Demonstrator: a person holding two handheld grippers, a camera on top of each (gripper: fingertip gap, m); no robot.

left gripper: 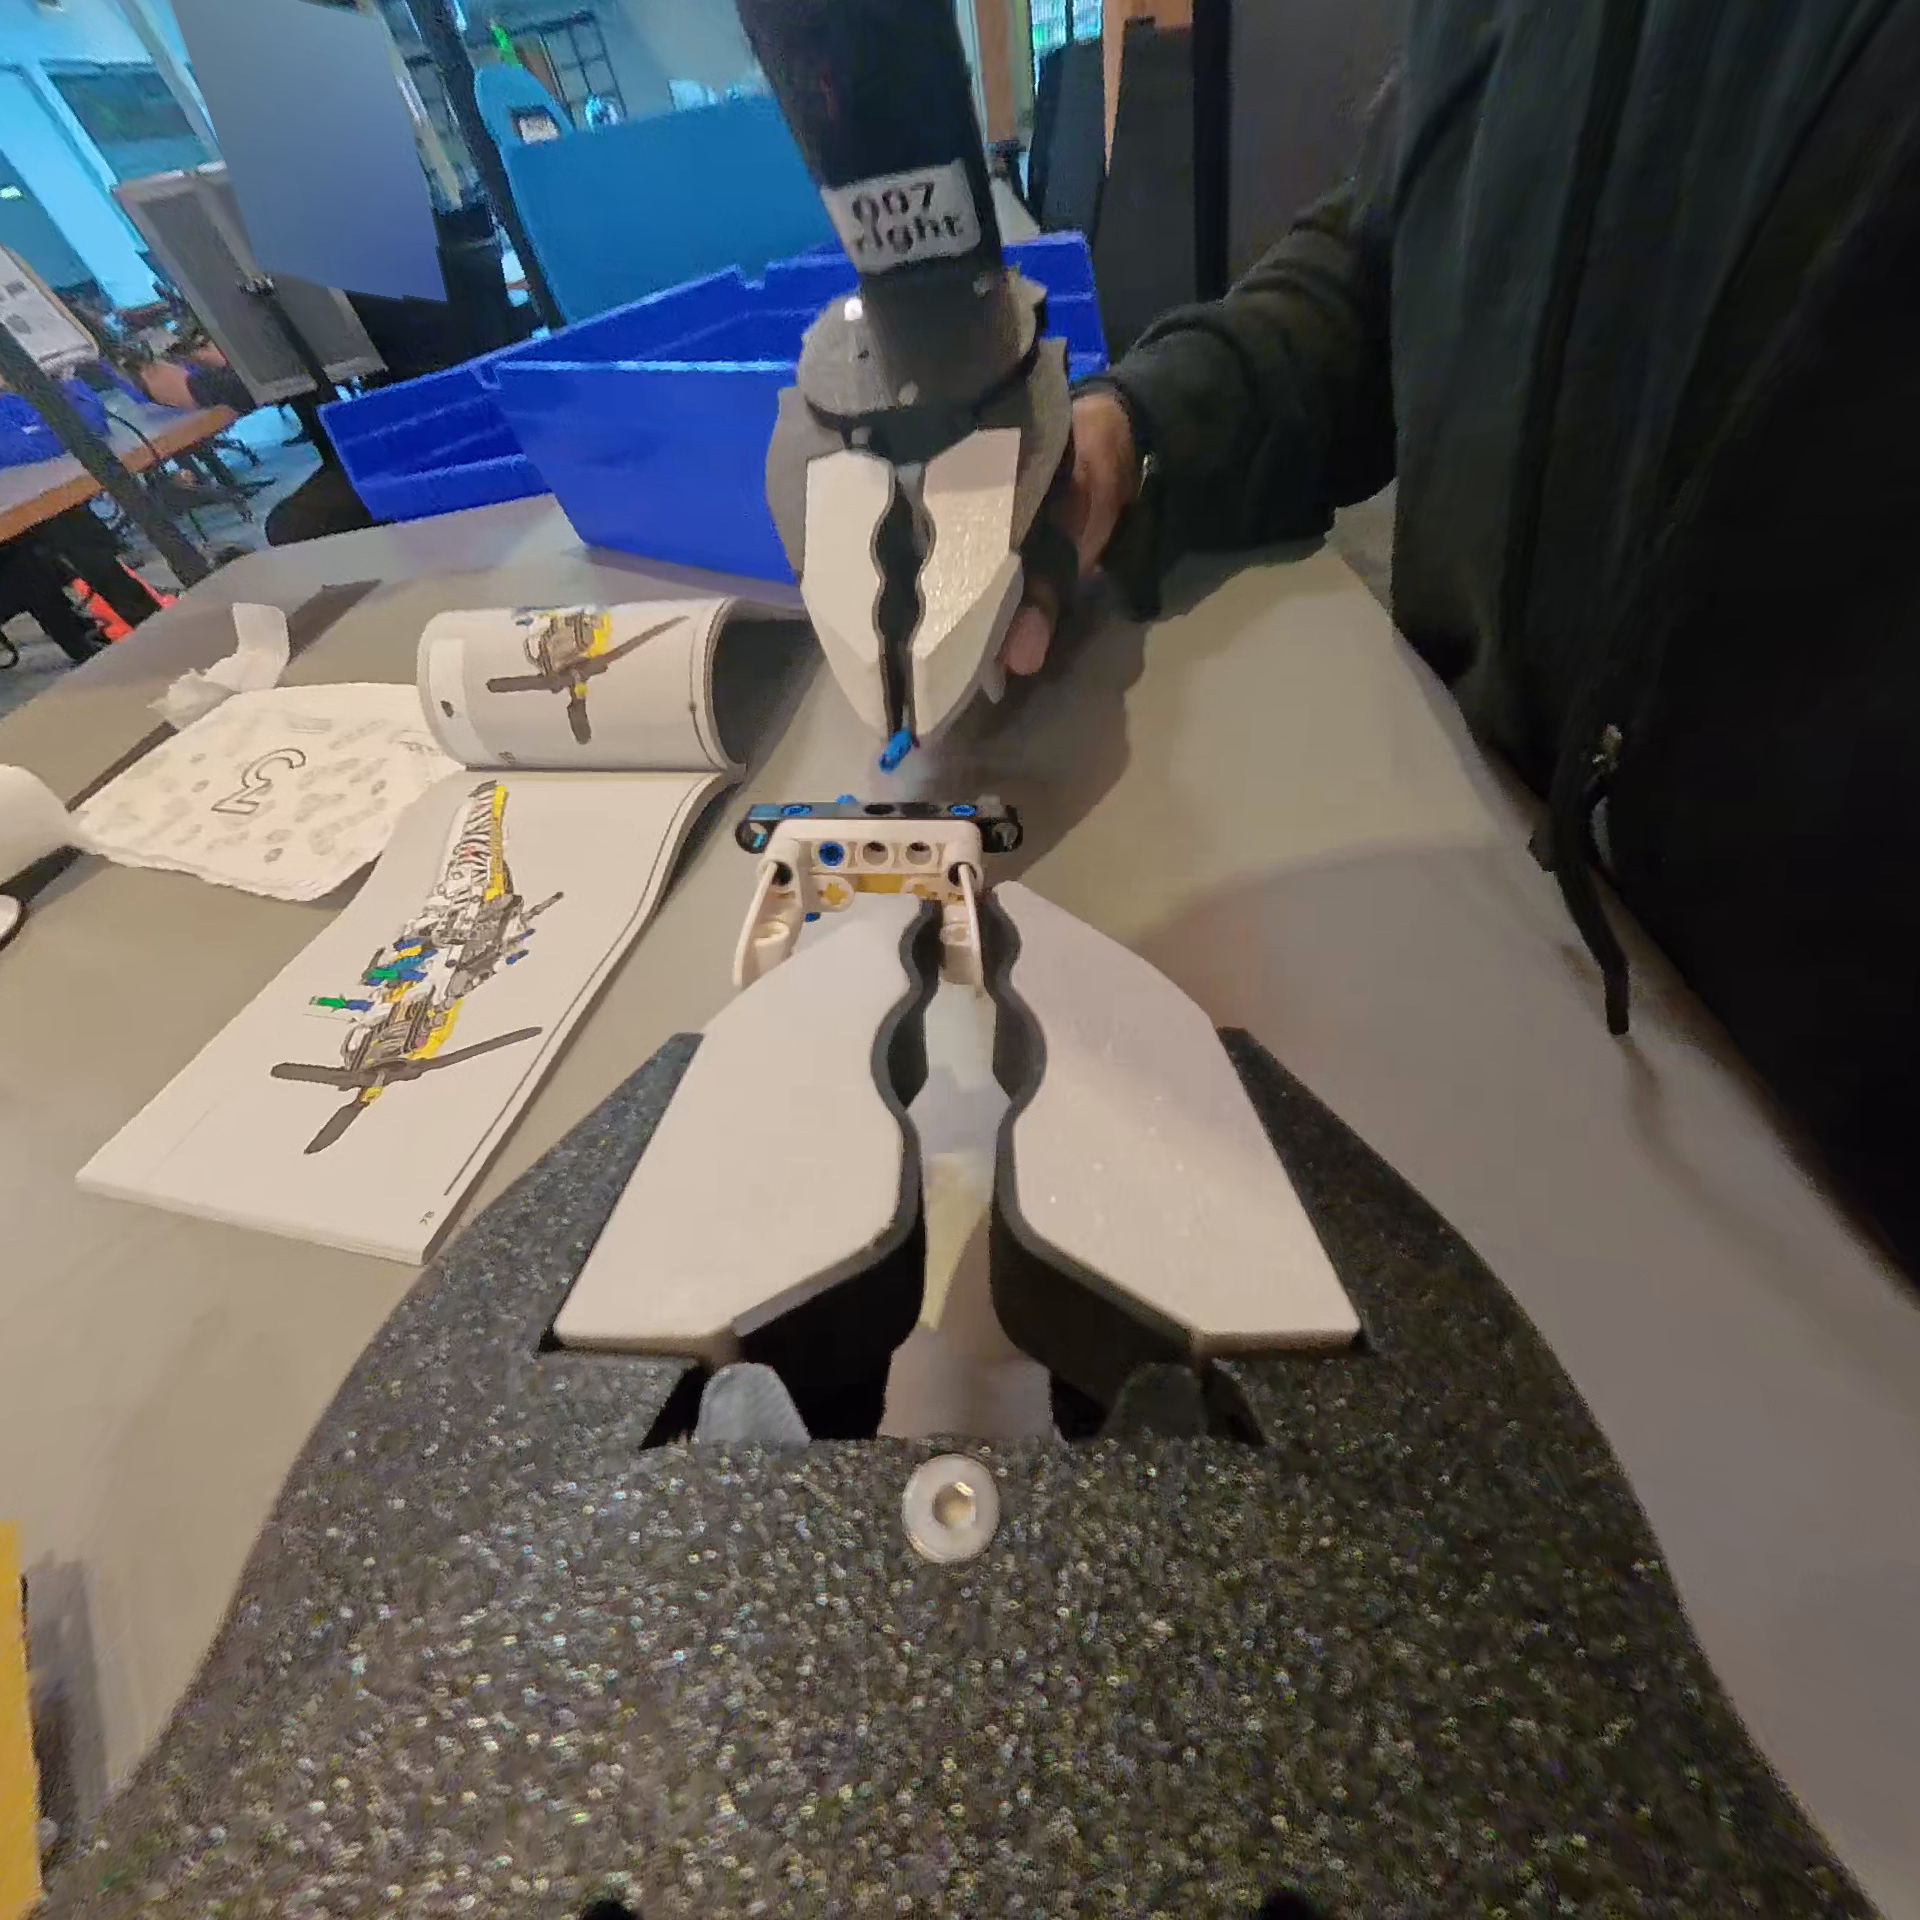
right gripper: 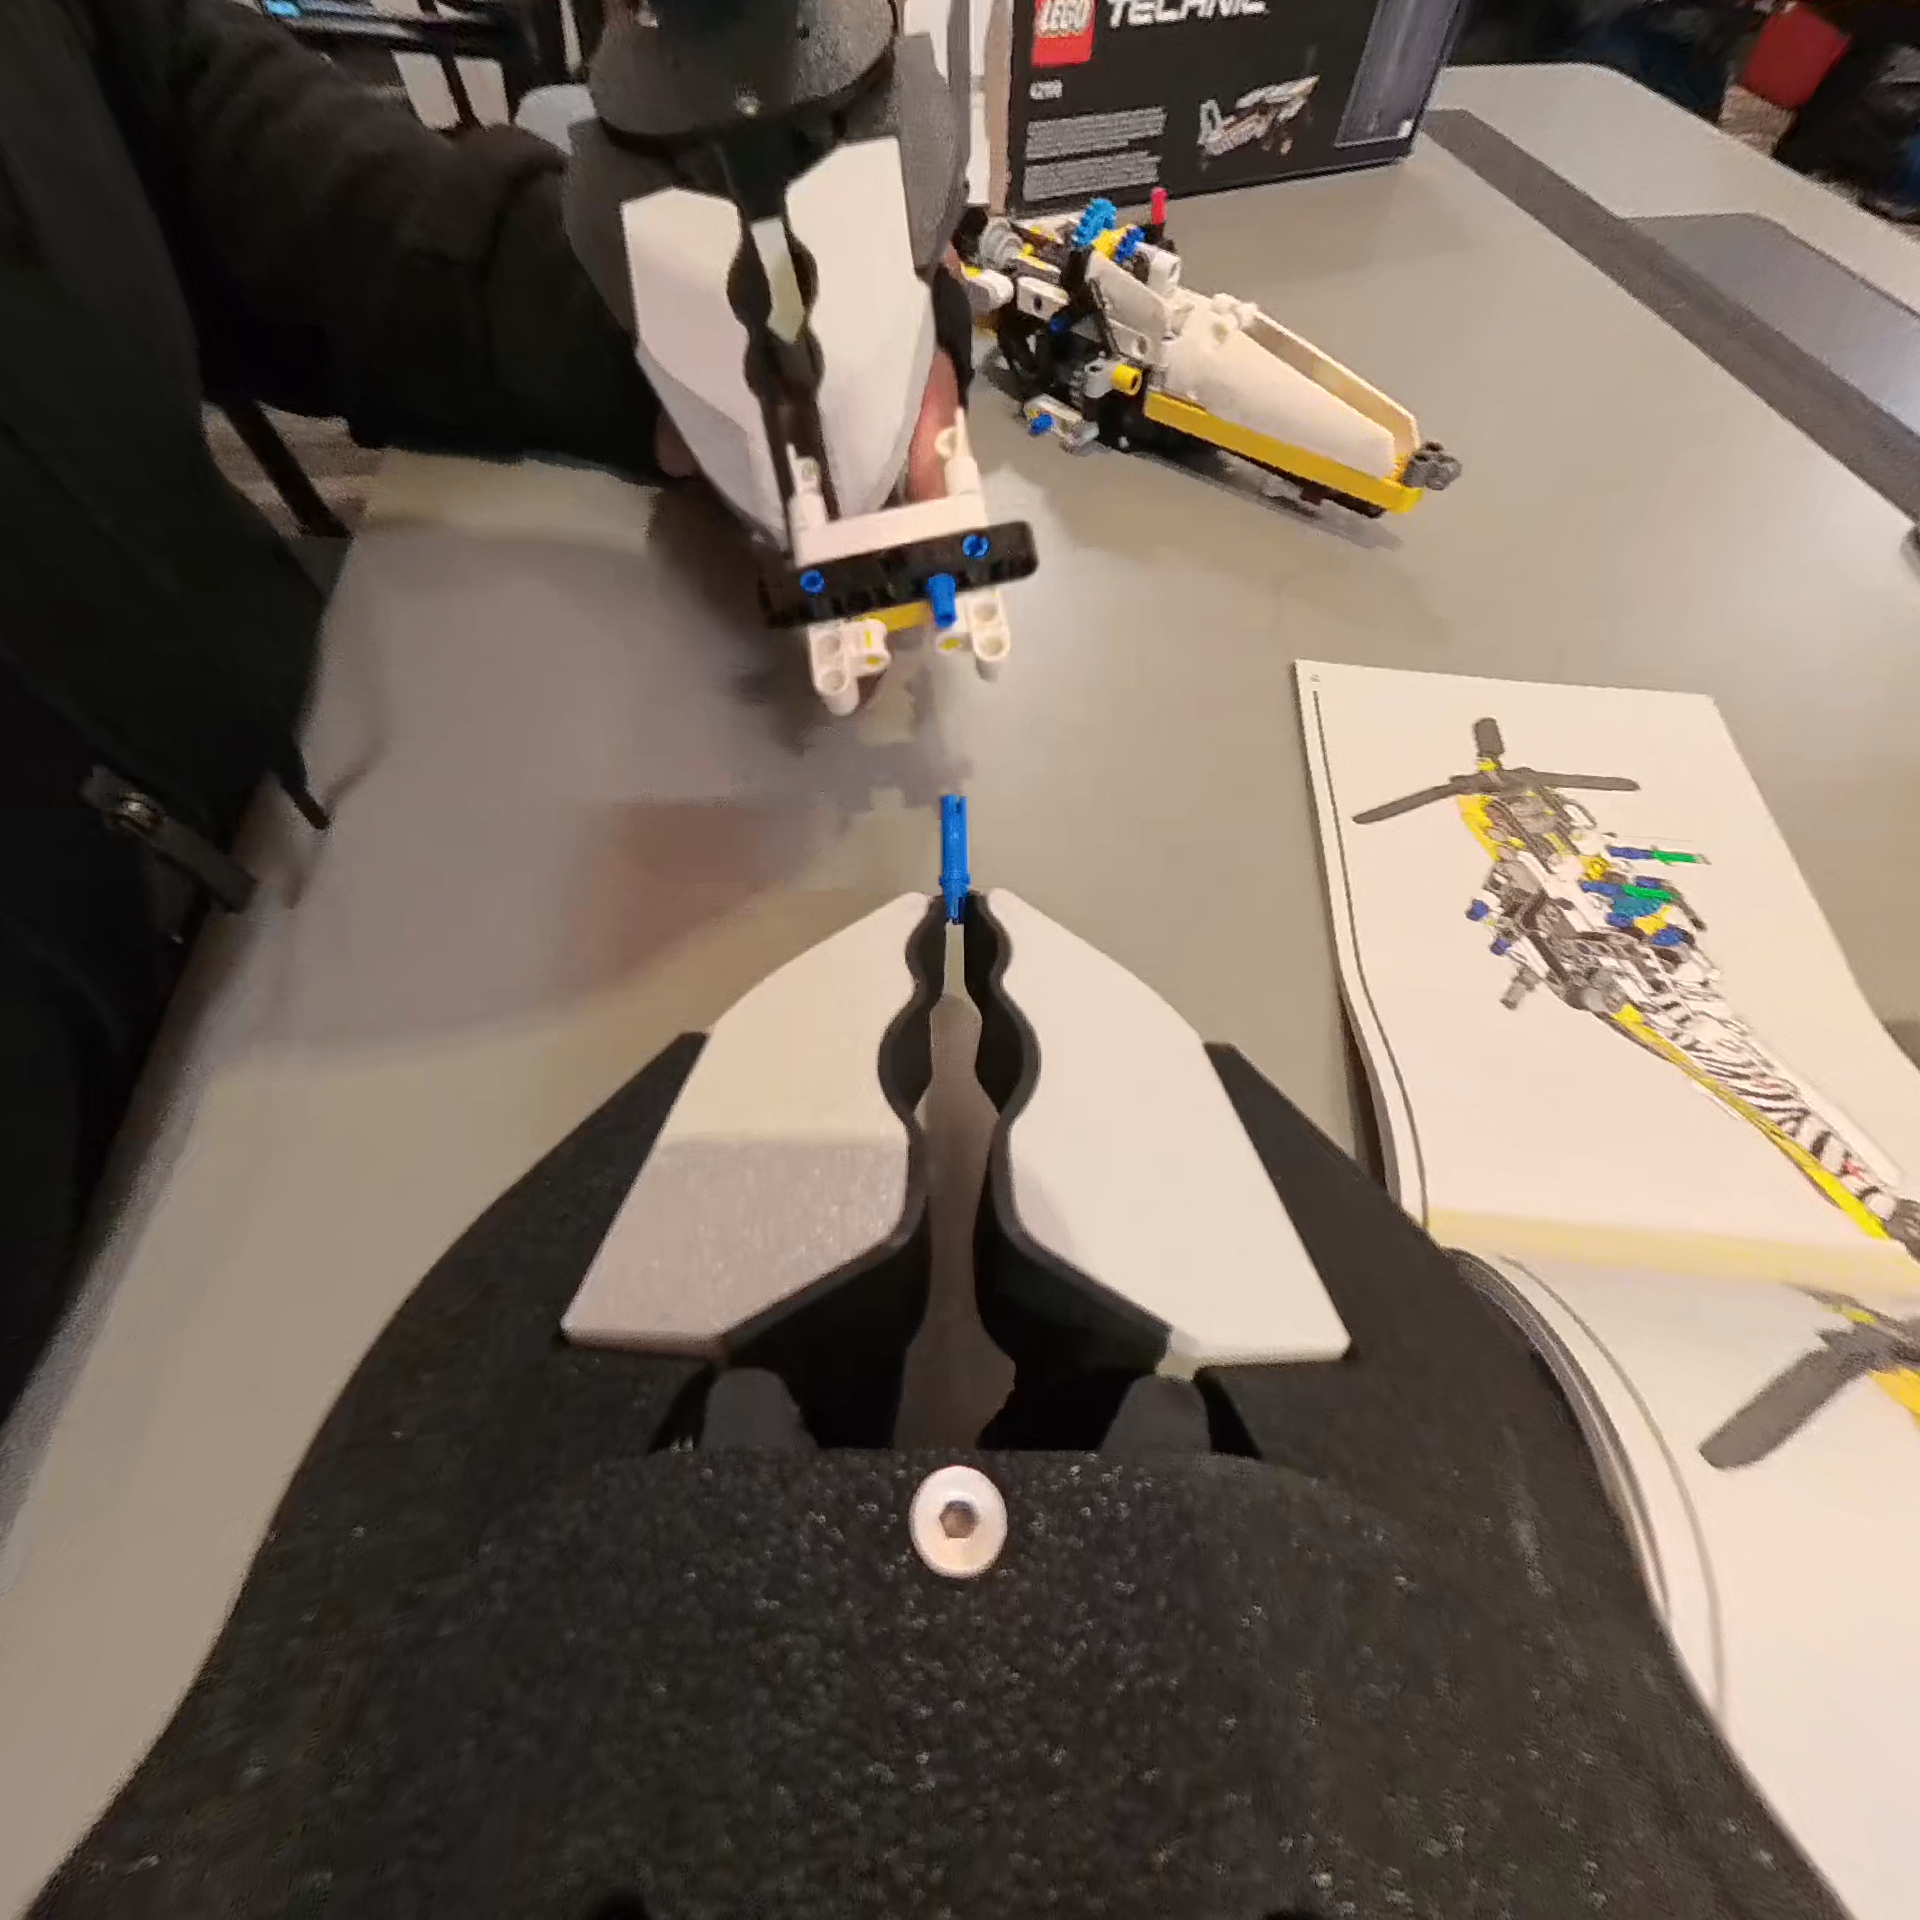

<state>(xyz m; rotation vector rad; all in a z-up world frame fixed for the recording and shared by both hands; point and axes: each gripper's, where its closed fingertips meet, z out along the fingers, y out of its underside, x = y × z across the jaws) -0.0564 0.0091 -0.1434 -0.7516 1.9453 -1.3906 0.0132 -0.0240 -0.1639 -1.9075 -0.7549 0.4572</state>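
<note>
Grey table (right gripper: 1247, 644), blue bins (left gripper: 665, 436) behind

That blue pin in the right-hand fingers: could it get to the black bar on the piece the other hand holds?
Probably yes. The blue pin points at the black bar with only bare table between; open holes face it.

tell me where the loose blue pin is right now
The blue pin is pinched in the right gripper, pointing at the white and black brick assembly that the left gripper holds.
</note>
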